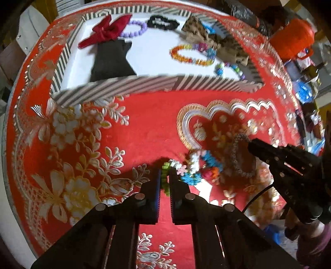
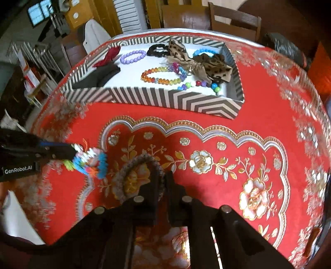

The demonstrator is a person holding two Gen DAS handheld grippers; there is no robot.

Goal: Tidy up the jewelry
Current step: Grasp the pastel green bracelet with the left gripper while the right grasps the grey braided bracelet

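Observation:
A multicoloured flower-bead bracelet (image 1: 198, 167) lies on the red embroidered tablecloth (image 1: 144, 128). My left gripper (image 1: 165, 171) is shut on its green end. Just to its right lies a grey beaded bracelet (image 1: 234, 153), with my right gripper (image 1: 251, 143) at its top edge. In the right wrist view, the right gripper (image 2: 164, 175) is shut on the rim of the grey bracelet (image 2: 142, 159). The left gripper (image 2: 73, 152) reaches in from the left, holding the multicoloured bracelet (image 2: 99, 165). The striped box (image 2: 165, 97) stands further back.
The striped box (image 1: 115, 91) holds a red bow (image 1: 107, 31), a black pouch (image 1: 111, 60), a purple bracelet (image 2: 132, 56), a black scrunchie (image 2: 156, 50), a rainbow bracelet (image 2: 161, 76) and leopard bows (image 2: 206, 66). An orange object (image 1: 291, 39) sits at the table's far right. Chairs (image 2: 233, 18) stand beyond.

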